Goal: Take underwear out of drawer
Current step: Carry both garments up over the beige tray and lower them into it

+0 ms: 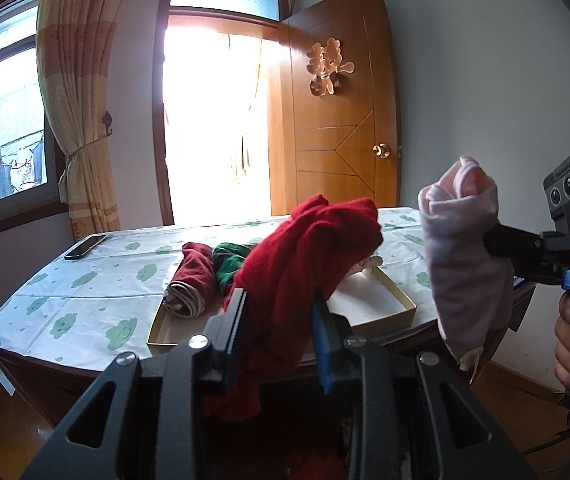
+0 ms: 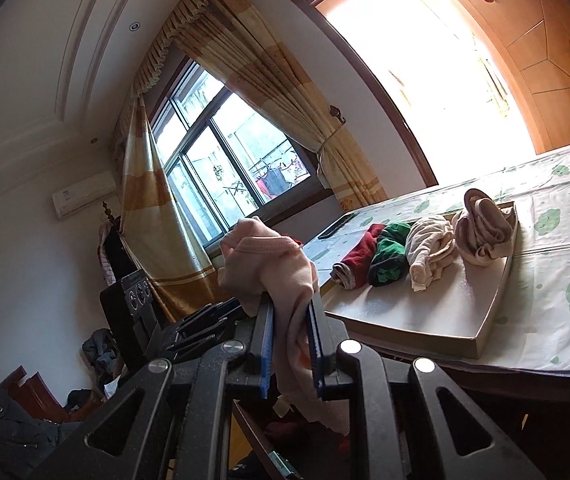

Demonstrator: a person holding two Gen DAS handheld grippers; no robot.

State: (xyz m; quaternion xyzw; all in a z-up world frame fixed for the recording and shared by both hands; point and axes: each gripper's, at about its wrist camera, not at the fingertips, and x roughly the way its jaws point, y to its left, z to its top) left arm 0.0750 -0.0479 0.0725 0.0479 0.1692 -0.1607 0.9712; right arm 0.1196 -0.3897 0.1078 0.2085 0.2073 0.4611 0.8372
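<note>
Lifted clear for the near shallow cardboard tray (image 2: 497,300), the left gripper (image 1: 281,316) clenched bunched red cloth underwear (image 1: 305,248) while the right gripper (image 2: 291,344) pinched a pale pink pair (image 2: 273,264).

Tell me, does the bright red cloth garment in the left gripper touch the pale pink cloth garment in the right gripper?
Apart. The left wrist view shows wall and tablecloth between the bright red cloth garment and the pale pink cloth garment.

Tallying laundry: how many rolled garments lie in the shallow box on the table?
4: dark red roll at the left, green next, cream, then beige at the right end.
</note>
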